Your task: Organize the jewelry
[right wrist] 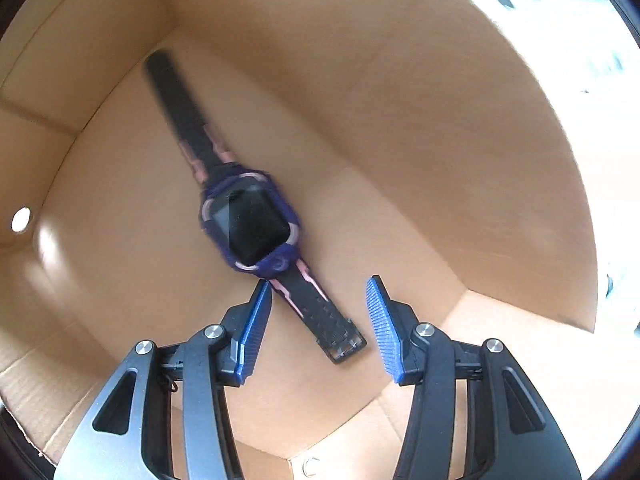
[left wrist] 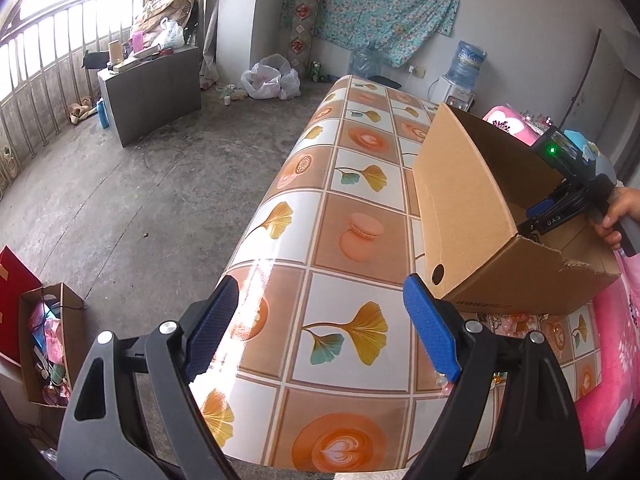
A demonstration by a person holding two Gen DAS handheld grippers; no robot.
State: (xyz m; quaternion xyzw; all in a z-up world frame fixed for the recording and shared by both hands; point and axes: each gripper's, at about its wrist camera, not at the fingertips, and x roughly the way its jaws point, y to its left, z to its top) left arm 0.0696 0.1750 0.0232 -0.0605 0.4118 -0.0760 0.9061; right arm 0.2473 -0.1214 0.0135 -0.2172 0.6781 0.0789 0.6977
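Roughly partway: watch (right wrist: 250,222) is lying flat on the cardboard box (right wrist: 400,120) floor, right gripper (right wrist: 318,322) hovering spread and empty above its strap — left gripper (left wrist: 320,320) waiting wide open, beaded pieces (left wrist: 516,322) still sitting on the table (left wrist: 352,208).

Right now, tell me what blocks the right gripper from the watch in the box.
Nothing visible. The right gripper hangs open inside the cardboard box, and the watch lies flat on the box floor, its lower strap between the fingers, uncovered.

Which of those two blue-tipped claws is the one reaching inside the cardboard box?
The right gripper: it points down into the cardboard box over a watch. The left gripper hovers outside, above the table.
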